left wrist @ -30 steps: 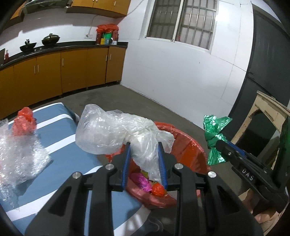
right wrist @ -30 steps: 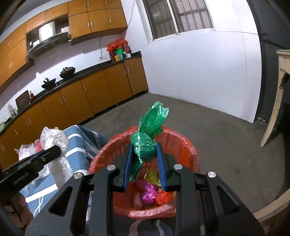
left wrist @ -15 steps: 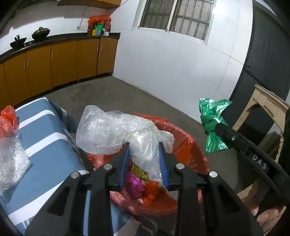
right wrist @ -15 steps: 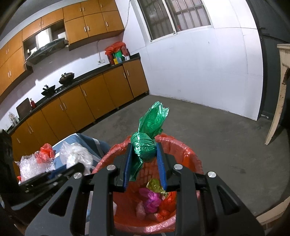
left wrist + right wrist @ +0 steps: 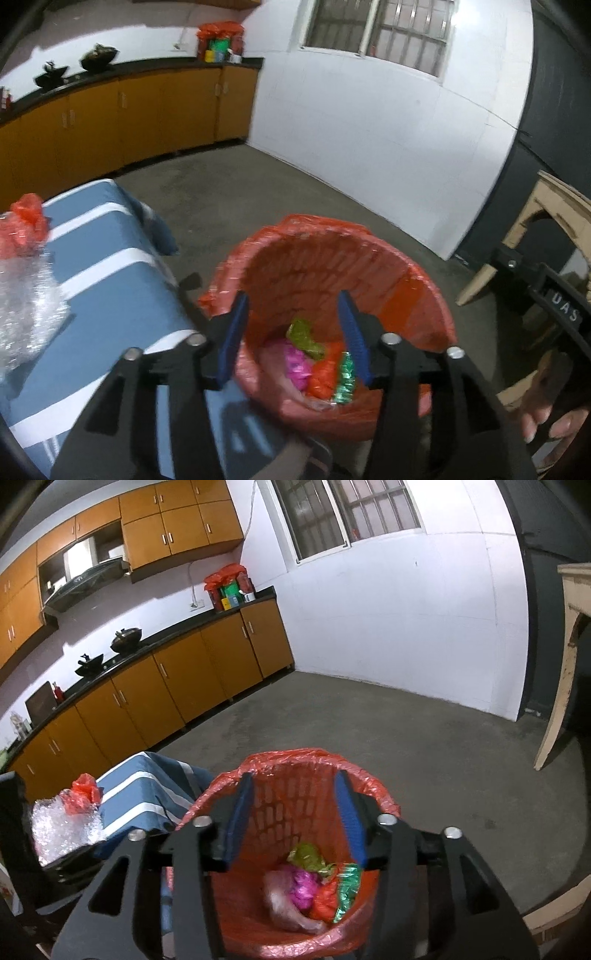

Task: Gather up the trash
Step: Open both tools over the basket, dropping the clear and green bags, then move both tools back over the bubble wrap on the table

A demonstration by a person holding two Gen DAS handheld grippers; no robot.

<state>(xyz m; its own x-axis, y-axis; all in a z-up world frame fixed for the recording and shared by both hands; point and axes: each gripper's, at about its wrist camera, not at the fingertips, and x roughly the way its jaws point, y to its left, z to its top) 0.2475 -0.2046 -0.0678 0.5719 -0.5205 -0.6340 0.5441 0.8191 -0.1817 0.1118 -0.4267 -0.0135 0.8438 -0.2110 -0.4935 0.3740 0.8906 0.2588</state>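
A red basket with a red liner (image 5: pixel 332 266) stands beside the table. My left gripper (image 5: pixel 291 306) hangs over its mouth, jaws opening, nothing between the blue pads. My right gripper (image 5: pixel 293 779) is over the same basket (image 5: pixel 295 771), jaws also opening and empty. Down in the basket lie a crumpled clear plastic bag (image 5: pixel 284 901), a green foil wrapper (image 5: pixel 347 882), and pink, orange and yellow-green wrappers (image 5: pixel 299 354). On the blue striped tablecloth (image 5: pixel 103 266) lie a sheet of bubble wrap (image 5: pixel 26 306) and a red plastic scrap (image 5: pixel 26 229).
Orange kitchen cabinets (image 5: pixel 177 690) line the far wall across a bare concrete floor. A pale wooden piece of furniture (image 5: pixel 554 221) stands at the right, close to the basket. A person's hand (image 5: pixel 546 421) holds the right gripper's body at the lower right.
Both grippers have opened. The clear plastic bag left the left jaws and the green foil left the right jaws; both now lie in the basket. The left gripper moved down over it.
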